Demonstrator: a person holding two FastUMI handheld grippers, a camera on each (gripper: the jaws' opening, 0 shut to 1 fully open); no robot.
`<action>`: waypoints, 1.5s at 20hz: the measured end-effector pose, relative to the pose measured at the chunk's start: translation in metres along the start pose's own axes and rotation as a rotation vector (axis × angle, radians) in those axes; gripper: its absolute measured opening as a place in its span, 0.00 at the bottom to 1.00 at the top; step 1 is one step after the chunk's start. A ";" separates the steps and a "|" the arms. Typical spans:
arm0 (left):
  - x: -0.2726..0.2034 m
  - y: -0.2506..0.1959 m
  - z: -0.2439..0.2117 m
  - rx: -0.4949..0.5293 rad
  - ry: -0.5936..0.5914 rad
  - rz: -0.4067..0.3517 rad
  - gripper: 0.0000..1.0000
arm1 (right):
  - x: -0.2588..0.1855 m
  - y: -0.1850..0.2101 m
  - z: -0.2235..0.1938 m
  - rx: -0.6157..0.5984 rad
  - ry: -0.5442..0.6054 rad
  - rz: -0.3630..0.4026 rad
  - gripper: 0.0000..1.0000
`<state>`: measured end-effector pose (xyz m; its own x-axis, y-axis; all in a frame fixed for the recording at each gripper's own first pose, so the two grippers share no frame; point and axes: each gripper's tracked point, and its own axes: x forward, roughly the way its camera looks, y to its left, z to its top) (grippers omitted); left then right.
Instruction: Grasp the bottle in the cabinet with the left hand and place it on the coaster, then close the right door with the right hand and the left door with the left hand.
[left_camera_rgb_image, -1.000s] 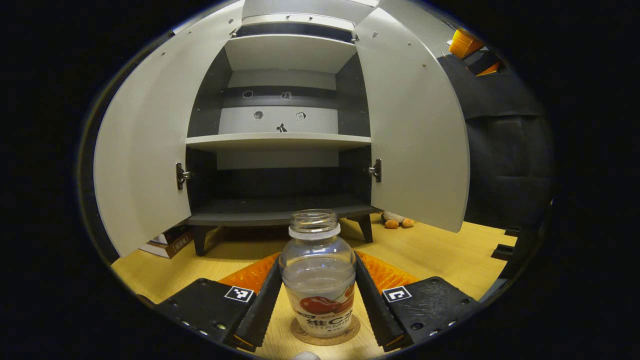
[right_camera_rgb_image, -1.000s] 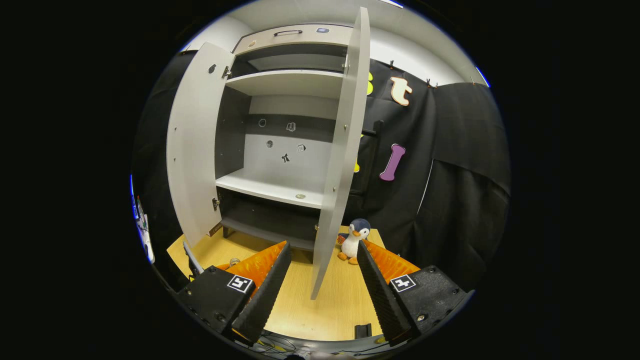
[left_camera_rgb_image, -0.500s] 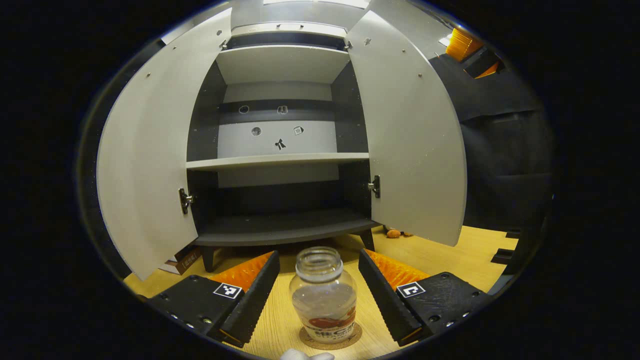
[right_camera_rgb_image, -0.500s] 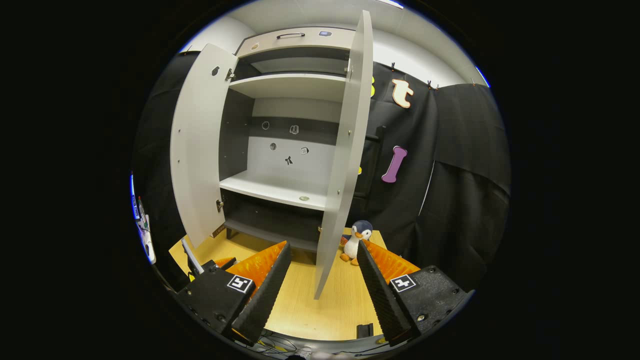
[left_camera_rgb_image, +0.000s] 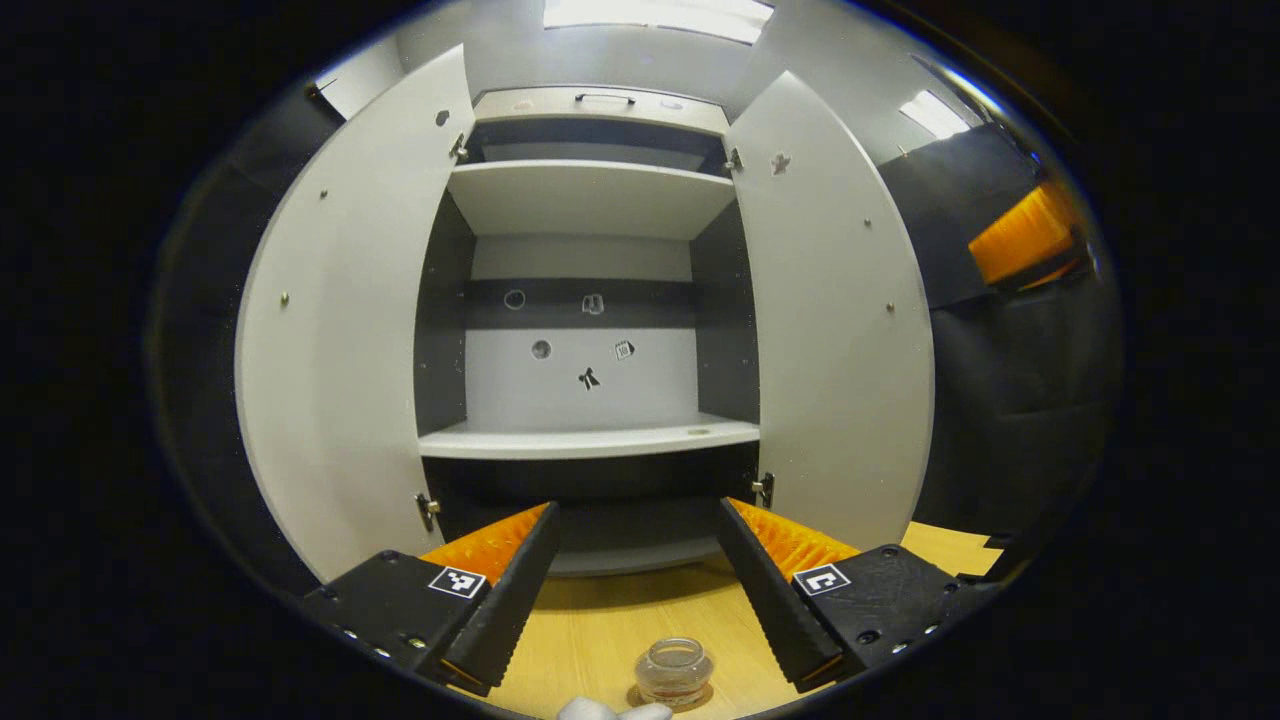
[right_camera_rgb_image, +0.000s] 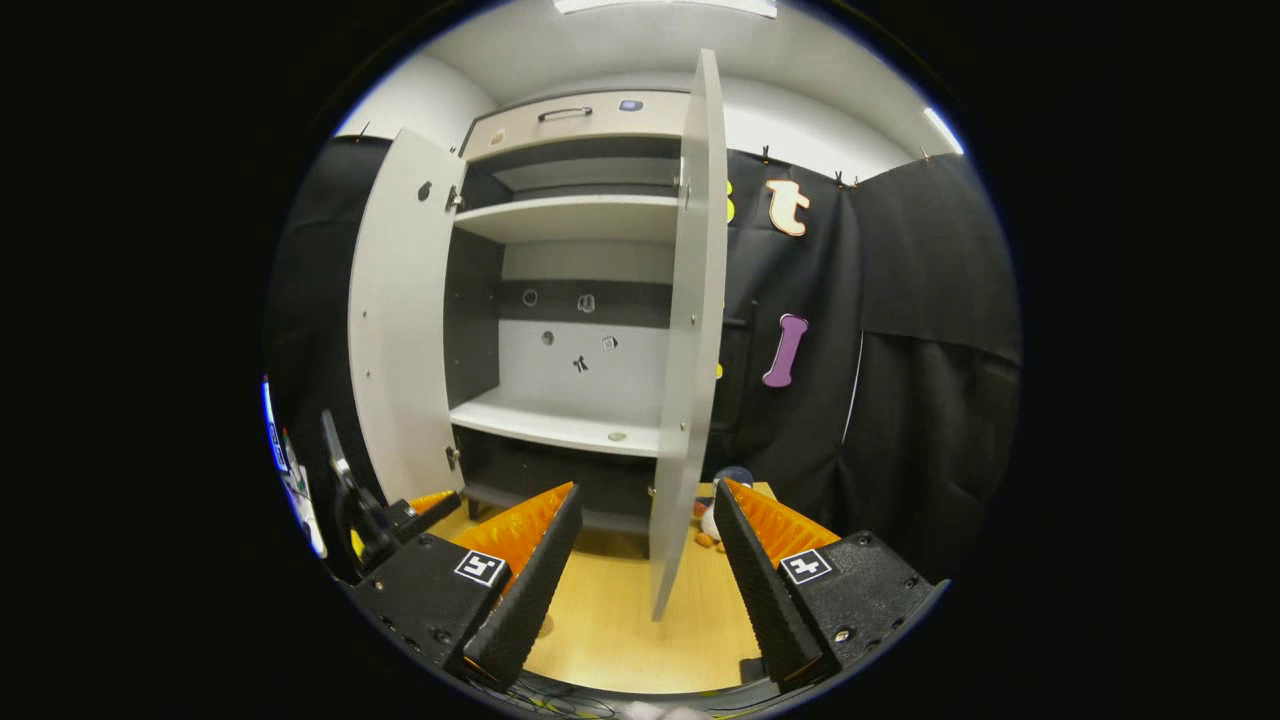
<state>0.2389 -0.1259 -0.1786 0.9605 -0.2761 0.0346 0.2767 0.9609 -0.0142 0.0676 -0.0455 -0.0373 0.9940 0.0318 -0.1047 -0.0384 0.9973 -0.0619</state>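
The clear, capless bottle (left_camera_rgb_image: 674, 670) stands upright on the wooden table (left_camera_rgb_image: 600, 630), low between and below my left gripper's fingers. From above, the bottle hides the coaster beneath it. My left gripper (left_camera_rgb_image: 635, 590) is open, raised above the bottle and touching nothing. The grey cabinet (left_camera_rgb_image: 590, 300) stands ahead with its left door (left_camera_rgb_image: 340, 350) and right door (left_camera_rgb_image: 835, 330) both swung wide. In the right gripper view my right gripper (right_camera_rgb_image: 640, 590) is open, with the right door (right_camera_rgb_image: 690, 350) edge-on just beyond its fingertips. The left gripper (right_camera_rgb_image: 385, 515) shows at the lower left.
Bare shelves (left_camera_rgb_image: 590, 440) line the cabinet. A penguin toy (right_camera_rgb_image: 712, 520) sits on the table behind the right door's lower edge. Black cloth (right_camera_rgb_image: 900, 400) walls the booth on the right. An orange object (left_camera_rgb_image: 1025, 235) shows at the far right of the left gripper view.
The left gripper has let go of the bottle and lifted up and back, so the bottle dropped to the view's bottom edge. The right gripper rose slightly toward the right door.
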 end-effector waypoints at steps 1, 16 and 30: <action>-0.007 0.011 0.018 0.011 -0.010 0.018 0.95 | -0.001 0.004 0.003 0.003 -0.014 0.004 0.82; -0.168 0.154 0.090 0.004 0.120 0.307 0.96 | -0.019 0.066 -0.004 0.013 -0.035 0.086 0.82; -0.167 0.129 0.124 -0.040 0.106 0.311 0.96 | 0.013 -0.107 0.043 0.081 -0.051 -0.083 0.82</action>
<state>0.1107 0.0473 -0.0621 0.9962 0.0275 -0.0822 -0.0315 0.9984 -0.0474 0.0886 -0.1490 0.0103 0.9974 -0.0499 -0.0517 0.0506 0.9986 0.0125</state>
